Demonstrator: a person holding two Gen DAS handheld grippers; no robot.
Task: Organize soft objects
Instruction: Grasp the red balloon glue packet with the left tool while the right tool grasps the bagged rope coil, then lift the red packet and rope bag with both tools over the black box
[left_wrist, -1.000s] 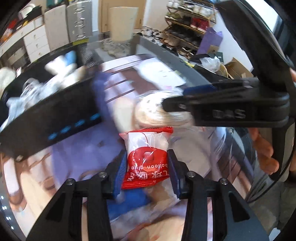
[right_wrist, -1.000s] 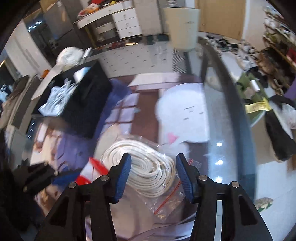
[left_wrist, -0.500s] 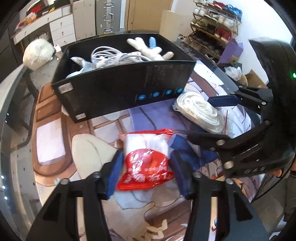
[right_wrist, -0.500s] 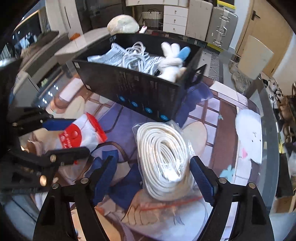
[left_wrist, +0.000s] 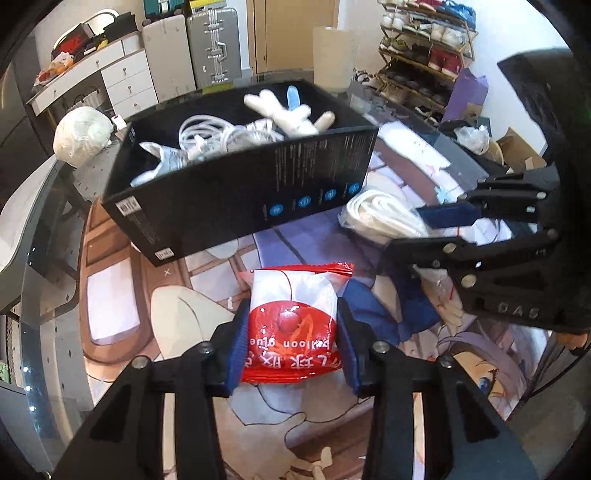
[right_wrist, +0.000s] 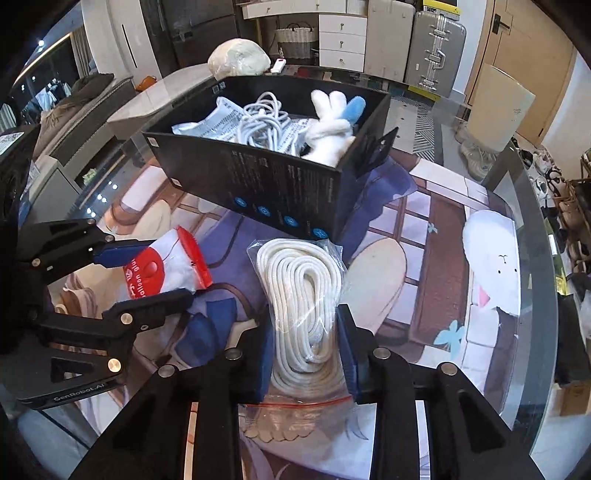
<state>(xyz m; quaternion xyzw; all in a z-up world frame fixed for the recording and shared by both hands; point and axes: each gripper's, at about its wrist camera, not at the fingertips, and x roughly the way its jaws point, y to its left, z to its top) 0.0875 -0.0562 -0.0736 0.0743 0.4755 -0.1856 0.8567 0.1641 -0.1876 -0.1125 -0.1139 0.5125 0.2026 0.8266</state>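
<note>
The jaws of the left gripper (left_wrist: 291, 343) are closing on a red and white packet (left_wrist: 293, 321); its blue pads press against both sides of the packet, which lies on the printed mat (left_wrist: 192, 317) covering the table. The jaws of the right gripper (right_wrist: 304, 354) are closing too, and they pinch the near end of a bagged coil of white rope (right_wrist: 303, 295), with the clear bag bunched between the pads. Both bundles rest flat on the mat, so neither looks lifted yet.

Just beyond both sets of jaws stands the black box (right_wrist: 258, 184), open at the top. Inside it lie a tangle of white cable (right_wrist: 262, 122), a crinkled plastic packet (right_wrist: 207, 123) and a white plush toy with a blue ear (right_wrist: 334, 125). The rope's far end lies close to the box's front wall, and the red packet sits a little nearer to the left jaws than that wall.

By my reading, the sorting is well along: several soft things are already in the box, and the packet and the rope seem to be the last two loose on the mat. What remains is to raise both, carry them over the front wall and drop them in.
</note>
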